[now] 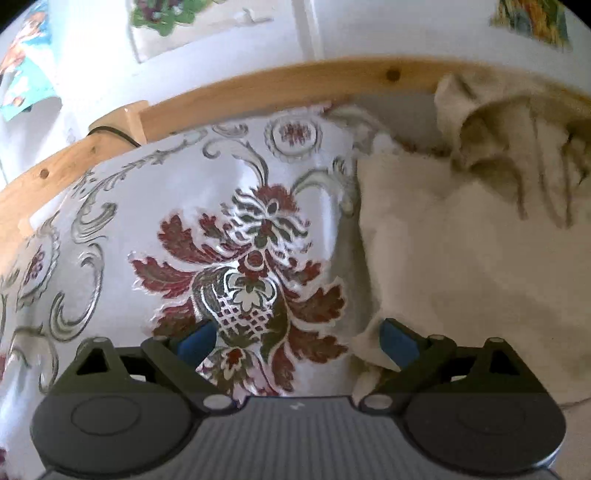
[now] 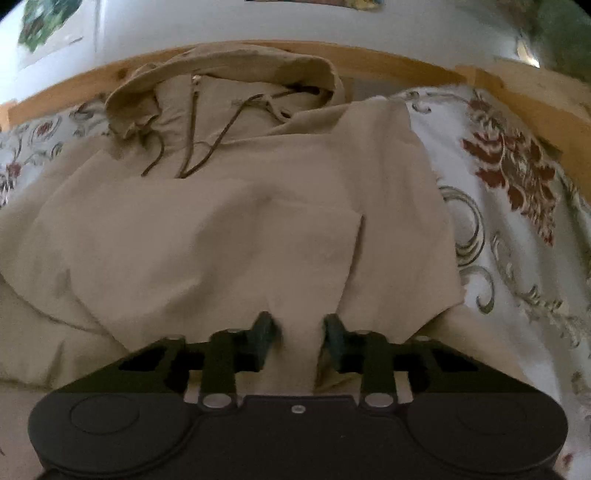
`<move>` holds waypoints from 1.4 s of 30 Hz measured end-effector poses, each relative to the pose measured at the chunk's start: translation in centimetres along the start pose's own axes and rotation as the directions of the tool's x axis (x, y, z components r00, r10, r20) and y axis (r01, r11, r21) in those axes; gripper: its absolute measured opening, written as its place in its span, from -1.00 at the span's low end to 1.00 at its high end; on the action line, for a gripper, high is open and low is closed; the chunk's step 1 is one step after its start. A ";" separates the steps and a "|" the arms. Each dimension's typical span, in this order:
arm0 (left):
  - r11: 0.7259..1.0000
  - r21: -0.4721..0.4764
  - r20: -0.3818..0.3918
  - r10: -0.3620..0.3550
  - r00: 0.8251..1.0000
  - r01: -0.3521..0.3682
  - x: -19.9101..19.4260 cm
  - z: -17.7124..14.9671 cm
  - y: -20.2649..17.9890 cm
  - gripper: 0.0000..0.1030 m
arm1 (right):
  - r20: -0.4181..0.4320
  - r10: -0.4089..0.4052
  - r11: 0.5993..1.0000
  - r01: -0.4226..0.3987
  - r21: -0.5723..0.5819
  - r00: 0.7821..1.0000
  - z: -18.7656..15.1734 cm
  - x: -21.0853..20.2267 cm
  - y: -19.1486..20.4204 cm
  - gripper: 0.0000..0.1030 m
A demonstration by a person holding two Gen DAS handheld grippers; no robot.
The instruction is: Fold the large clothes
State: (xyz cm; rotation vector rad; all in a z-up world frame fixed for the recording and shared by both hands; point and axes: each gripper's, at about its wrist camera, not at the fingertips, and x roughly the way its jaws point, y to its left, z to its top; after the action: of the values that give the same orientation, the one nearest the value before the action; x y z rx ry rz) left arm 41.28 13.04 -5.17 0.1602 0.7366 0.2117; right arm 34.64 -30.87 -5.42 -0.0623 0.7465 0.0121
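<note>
A beige hooded jacket (image 2: 229, 229) lies spread on a floral bedspread (image 2: 517, 206), hood (image 2: 221, 74) and dark drawstrings toward the far wooden rail. My right gripper (image 2: 300, 336) sits at the jacket's near hem with a fold of the beige cloth between its partly closed fingers. In the left wrist view the jacket (image 1: 461, 240) fills the right side, hood bunched at the top right. My left gripper (image 1: 297, 338) is open wide over the bedspread (image 1: 184, 221), its right finger (image 1: 397, 338) touching the jacket's left edge.
A wooden bed rail (image 1: 258, 88) runs along the far edge, with a black cable over its post at the left. A white wall with colourful pictures (image 1: 166, 18) stands behind. The wooden rail also bounds the right side (image 2: 535, 96).
</note>
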 end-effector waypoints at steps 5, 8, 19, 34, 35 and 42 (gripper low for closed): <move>0.993 0.109 -0.029 0.042 0.999 -0.039 1.5 -0.6 -2.4 0.99 | -0.013 -0.018 1.000 0.018 -0.022 1.000 -0.8 0.0 -0.6 -0.58; 0.992 0.122 -0.066 -0.011 0.998 0.019 0.5 0.2 -2.1 0.93 | -0.018 -0.007 1.000 0.007 -0.028 1.000 -1.0 -0.4 -0.8 -0.56; 0.951 -0.143 0.324 -0.216 0.921 0.273 0.2 14.9 -3.3 0.88 | 0.137 0.104 0.991 -0.115 0.071 0.985 10.0 -2.0 -3.8 0.00; 0.772 -0.435 0.178 -0.431 0.885 0.463 10.1 18.6 -3.2 0.32 | 0.127 0.194 0.829 -0.232 0.509 0.973 25.8 13.5 -3.8 0.15; 0.766 -0.435 0.177 -0.444 0.878 0.474 10.1 18.5 -3.2 0.25 | 0.111 0.204 0.828 -0.232 0.511 0.973 25.8 14.1 -3.6 0.14; 0.827 -0.305 0.190 -0.433 0.881 0.472 7.8 17.5 -6.1 -1.00 | 0.117 0.265 0.811 -0.287 0.509 0.957 22.8 14.8 -3.0 -0.67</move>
State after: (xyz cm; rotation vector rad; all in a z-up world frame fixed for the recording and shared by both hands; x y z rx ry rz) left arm 59.66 7.88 1.23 -0.3377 0.5942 -0.1286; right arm 61.02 -32.62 1.39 0.5708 0.6914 0.0885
